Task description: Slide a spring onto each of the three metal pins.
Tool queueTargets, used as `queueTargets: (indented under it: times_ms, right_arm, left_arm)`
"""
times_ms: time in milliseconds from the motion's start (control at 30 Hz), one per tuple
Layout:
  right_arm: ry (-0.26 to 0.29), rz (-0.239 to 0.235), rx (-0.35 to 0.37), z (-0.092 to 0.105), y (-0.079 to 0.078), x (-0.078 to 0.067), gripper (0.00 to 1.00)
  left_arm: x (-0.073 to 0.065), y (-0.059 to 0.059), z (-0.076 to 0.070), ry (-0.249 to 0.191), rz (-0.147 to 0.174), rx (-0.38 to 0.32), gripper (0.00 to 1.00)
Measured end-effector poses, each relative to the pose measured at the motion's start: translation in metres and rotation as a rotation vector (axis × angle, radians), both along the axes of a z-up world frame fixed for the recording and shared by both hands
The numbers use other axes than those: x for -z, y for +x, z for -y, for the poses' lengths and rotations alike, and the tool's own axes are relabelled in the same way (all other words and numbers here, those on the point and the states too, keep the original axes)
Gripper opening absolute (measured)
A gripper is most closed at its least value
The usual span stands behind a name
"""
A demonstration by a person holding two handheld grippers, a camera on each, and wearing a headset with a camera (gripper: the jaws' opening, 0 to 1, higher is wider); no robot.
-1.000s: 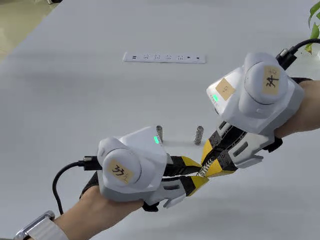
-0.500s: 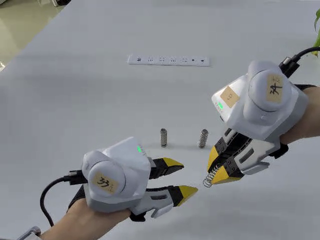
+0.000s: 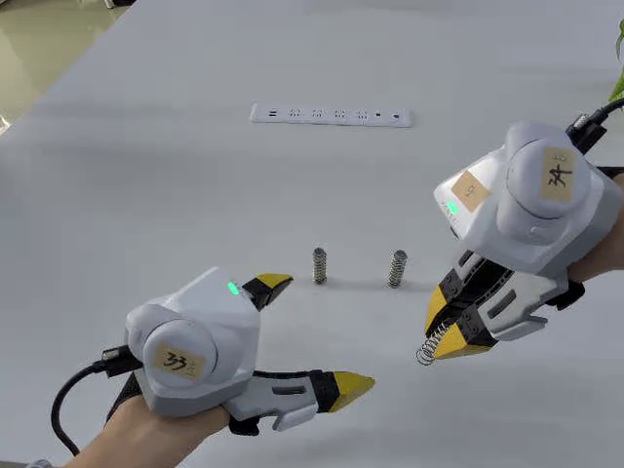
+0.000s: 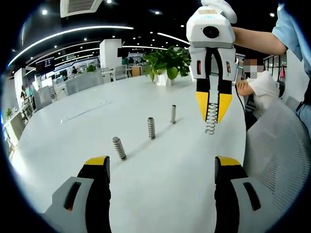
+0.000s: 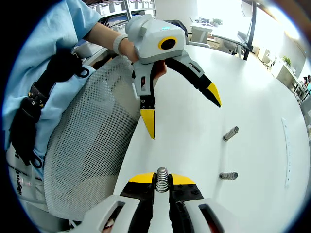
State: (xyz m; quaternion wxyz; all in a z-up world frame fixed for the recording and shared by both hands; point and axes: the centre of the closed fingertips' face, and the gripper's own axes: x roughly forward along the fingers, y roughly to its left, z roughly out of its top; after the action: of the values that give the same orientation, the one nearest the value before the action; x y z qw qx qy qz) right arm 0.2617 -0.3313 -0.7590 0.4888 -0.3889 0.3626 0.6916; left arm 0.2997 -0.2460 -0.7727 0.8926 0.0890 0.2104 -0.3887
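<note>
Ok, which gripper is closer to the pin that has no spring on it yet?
Right. The right gripper hangs close to the bare pin, shut on a spring. The left gripper, open, sits at the row's other end, beyond both sprung pins.

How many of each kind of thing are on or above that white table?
Springs: 3
Metal pins: 3
Grippers: 2 (left gripper, right gripper)
Power strip: 1
Total: 9

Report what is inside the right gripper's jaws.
A spring is clamped in the right gripper. Its lower coils hang free below the jaws. Its upper end is covered by the jaws, so how far up it reaches cannot be seen.
</note>
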Motion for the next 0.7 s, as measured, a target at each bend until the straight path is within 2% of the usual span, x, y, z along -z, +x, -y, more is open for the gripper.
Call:
queueTargets:
  times_ms: [67, 200, 333, 500, 567, 700]
  right_arm:
    - [-0.006, 0.001, 0.004, 0.003, 0.001, 0.0, 0.07]
    - [-0.015, 0.0, 0.015, 0.009, 0.004, 0.001, 0.07]
    - [-0.022, 0.004, 0.031, 0.016, 0.013, 0.0, 0.07]
    - [-0.035, 0.027, 0.058, 0.027, 0.029, -0.004, 0.07]
    - [-0.043, 0.046, 0.07, 0.035, 0.04, -0.005, 0.07]
    - [-0.072, 0.073, 0.085, 0.046, 0.057, -0.01, 0.07]
  left_arm:
    - [0.0, 0.001, -0.003, -0.007, -0.009, -0.008, 0.94]
    - [0.0, 0.003, -0.006, -0.011, -0.006, -0.018, 0.99]
    - [0.002, 0.001, -0.005, -0.012, -0.021, -0.004, 0.99]
    - [0.002, 0.001, -0.006, -0.012, -0.013, -0.009, 0.99]
    - [0.003, -0.001, -0.005, -0.023, -0.028, -0.008, 0.99]
    - [0.003, -0.001, -0.006, -0.029, -0.029, -0.002, 0.99]
